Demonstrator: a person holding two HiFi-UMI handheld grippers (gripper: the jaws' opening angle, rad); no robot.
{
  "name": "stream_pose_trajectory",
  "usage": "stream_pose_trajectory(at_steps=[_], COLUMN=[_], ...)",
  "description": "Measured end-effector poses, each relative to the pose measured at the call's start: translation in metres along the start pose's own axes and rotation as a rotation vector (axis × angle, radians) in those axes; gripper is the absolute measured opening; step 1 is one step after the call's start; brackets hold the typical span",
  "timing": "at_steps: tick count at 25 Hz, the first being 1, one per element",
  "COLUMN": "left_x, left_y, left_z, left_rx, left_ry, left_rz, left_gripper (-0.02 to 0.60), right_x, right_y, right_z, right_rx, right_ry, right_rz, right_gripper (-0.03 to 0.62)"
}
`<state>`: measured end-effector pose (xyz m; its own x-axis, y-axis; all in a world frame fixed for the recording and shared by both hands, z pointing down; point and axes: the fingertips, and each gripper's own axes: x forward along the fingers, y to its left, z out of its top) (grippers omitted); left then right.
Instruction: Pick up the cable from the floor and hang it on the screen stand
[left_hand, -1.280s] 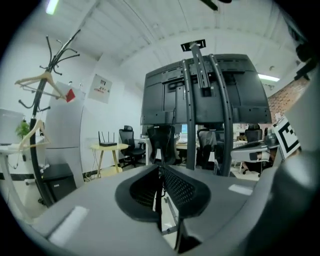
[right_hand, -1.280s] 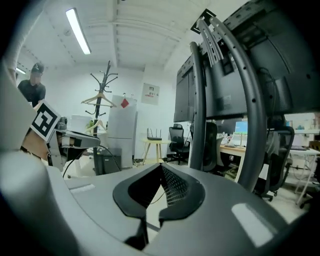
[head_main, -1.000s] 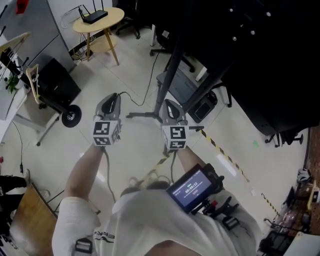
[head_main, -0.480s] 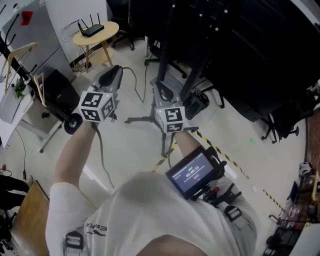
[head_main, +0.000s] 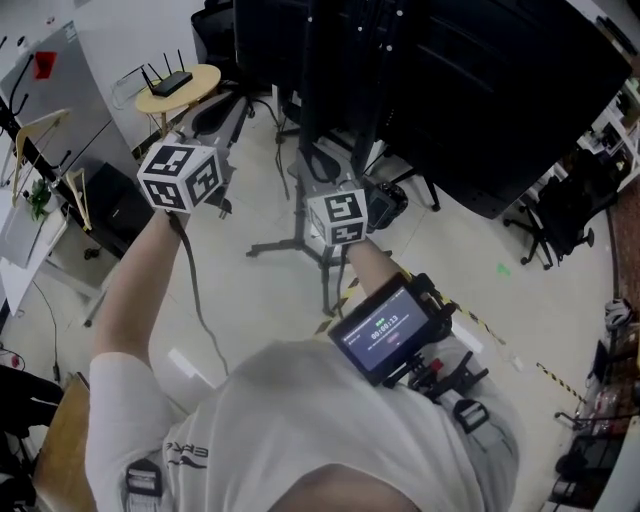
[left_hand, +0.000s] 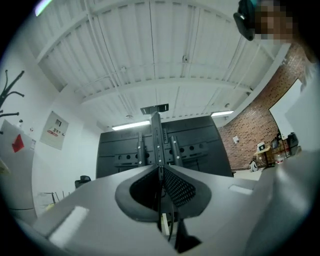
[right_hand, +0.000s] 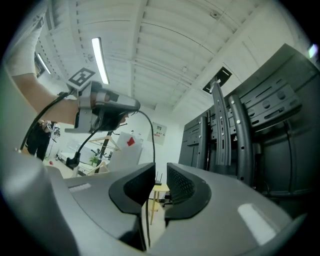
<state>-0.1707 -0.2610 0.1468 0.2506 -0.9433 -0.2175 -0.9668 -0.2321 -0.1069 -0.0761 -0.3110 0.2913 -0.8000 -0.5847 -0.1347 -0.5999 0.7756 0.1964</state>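
Observation:
A thin black cable (head_main: 190, 275) hangs from my left gripper (head_main: 228, 105), which is raised near the black screen stand (head_main: 330, 70). In the left gripper view, the left gripper (left_hand: 160, 167) is shut on the cable (left_hand: 161, 205), and the stand's perforated column (left_hand: 156, 137) rises straight ahead. My right gripper (head_main: 322, 165) is held close to the stand's pole. In the right gripper view, the right gripper (right_hand: 160, 175) has just been opening. The cable (right_hand: 151, 142) arcs over from the left gripper (right_hand: 107, 107) and drops through the gap between the jaws, and the pads do not press on it.
The large dark screen (head_main: 480, 90) fills the upper right. A round wooden table (head_main: 180, 88) with a router stands at the back left, and a coat rack (head_main: 60, 170) is further left. Yellow-black tape (head_main: 480, 325) crosses the floor, and office chairs (head_main: 560, 210) stand at right.
Both grippers have risen from low over the floor to the height of the stand's column and moved toward it. The cable has come up with the left gripper.

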Motion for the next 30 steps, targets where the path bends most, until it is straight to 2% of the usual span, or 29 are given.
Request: stream_pose_trajectory(at_steps=[11,16,20,24,30], left_x=[0.032,0.043,0.045,0.049,0.052], left_y=[-0.057,-0.069,-0.087,-0.087,-0.098], left_z=[0.085,0.117,0.139,0.156,0.179], left_rx=[0.040,0.057,0.071,0.074,0.084], left_ry=[-0.086,-0.133,-0.166,-0.192,-0.224], left_rz=[-0.166,-0.221,-0.250,-0.273,-0.289], left_gripper=[0.032,0.032,0.032,0.032,0.032], right_x=[-0.016,-0.015,-0.026,-0.019,-0.024], right_y=[-0.029,-0.044,-0.055,-0.062,-0.071], right_z=[0.000,-0.018,-0.033,-0.042,-0.043], right_rx=[-0.016,-0.024,-0.032,-0.033,-0.044], right_ry=[0.019,0.066,0.103,0.123,0.119], right_rz=[-0.058,-0.091,-0.123,-0.151,-0.177], right_gripper=[0.109,0.117,0.115,0.112,0.051])
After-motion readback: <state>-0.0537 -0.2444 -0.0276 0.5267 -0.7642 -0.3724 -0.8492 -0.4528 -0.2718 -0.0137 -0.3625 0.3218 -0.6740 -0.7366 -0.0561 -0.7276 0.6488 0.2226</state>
